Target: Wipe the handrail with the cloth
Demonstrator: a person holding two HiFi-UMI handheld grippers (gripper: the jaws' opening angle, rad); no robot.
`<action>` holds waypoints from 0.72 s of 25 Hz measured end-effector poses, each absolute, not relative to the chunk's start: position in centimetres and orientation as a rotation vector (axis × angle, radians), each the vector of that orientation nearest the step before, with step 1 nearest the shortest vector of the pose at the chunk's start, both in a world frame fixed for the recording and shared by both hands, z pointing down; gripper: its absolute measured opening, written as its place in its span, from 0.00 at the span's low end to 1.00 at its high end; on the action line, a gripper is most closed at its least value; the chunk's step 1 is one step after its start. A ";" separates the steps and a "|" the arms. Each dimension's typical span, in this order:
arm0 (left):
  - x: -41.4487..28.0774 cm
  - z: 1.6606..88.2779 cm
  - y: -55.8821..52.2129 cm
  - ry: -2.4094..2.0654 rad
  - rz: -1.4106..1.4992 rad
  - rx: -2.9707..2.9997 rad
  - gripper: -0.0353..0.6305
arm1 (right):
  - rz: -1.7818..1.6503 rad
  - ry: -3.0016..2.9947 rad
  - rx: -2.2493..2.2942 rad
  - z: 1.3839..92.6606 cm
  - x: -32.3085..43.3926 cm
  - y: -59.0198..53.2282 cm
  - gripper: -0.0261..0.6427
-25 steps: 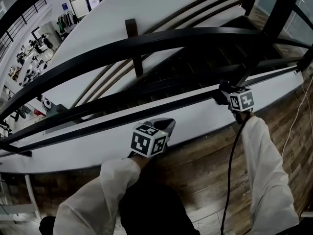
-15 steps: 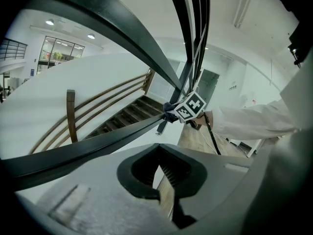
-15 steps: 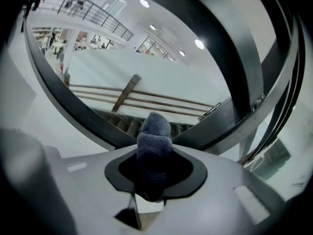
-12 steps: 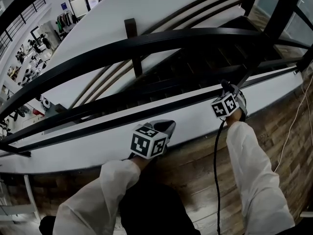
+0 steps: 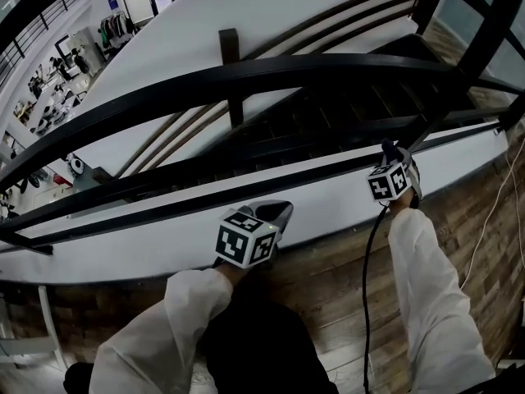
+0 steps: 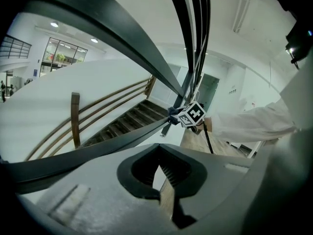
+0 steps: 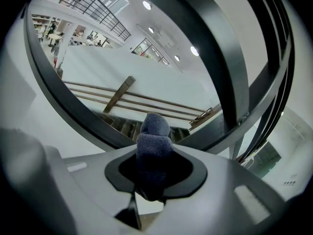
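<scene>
1. Grey-blue terry cloth is clamped in the right gripper. The jaws are closed on its lower part and the free end sticks out toward 12 o'clock in the right gripper view. My read: that gives a soft nose to press on metal with no jaw contact.
2. The cloth tip sits at the thin lower bar of the black handrail, toward the bar's 3 o'clock end in the head view. It looks like it touches, but I can't confirm pressure. The broad top rail is apart from the cloth, higher up.
3. Left gripper: jaws drawn together, nothing between them. It sits by the white ledge, with the right gripper at its 2 o'clock. Likely parked clear of the wipe path.
4. Pose: the right forearm is extended, running from 5 o'clock up to the bar, gripper nose-first at the rail. The left forearm is bent, angled from 7 toward 1 o'clock, closer to the body.
</scene>
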State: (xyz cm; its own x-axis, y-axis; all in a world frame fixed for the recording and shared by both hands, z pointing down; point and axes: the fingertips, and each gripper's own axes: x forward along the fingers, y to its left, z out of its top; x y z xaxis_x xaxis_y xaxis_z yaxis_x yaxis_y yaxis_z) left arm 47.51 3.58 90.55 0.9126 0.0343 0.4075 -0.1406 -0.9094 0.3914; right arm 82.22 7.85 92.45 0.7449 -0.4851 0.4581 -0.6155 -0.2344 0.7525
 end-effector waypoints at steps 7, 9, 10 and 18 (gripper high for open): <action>39.5 89.2 0.0 -0.109 0.516 2.679 0.05 | 0.199 -0.981 1.892 92.3 71.7 4.3 0.19; 36.5 88.7 -1.0 -0.119 0.506 2.689 0.05 | 0.219 -1.015 1.879 92.1 67.8 3.3 0.19; 34.9 88.4 -1.5 -0.124 0.503 2.696 0.05 | 0.234 -1.034 1.872 91.9 65.5 2.9 0.19; 22.2 80.7 -2.3 -0.127 0.507 2.674 0.05 | 0.296 -1.206 1.735 83.5 47.2 1.3 0.19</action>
State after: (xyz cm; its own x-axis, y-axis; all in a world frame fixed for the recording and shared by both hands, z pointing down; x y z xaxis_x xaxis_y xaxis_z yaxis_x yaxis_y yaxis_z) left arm 22.18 -2.35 80.70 0.9297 -0.0122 0.3681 -0.1627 -0.9102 0.3809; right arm 47.18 1.30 83.48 0.4805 -0.5877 0.6509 -0.8221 -0.0435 0.5676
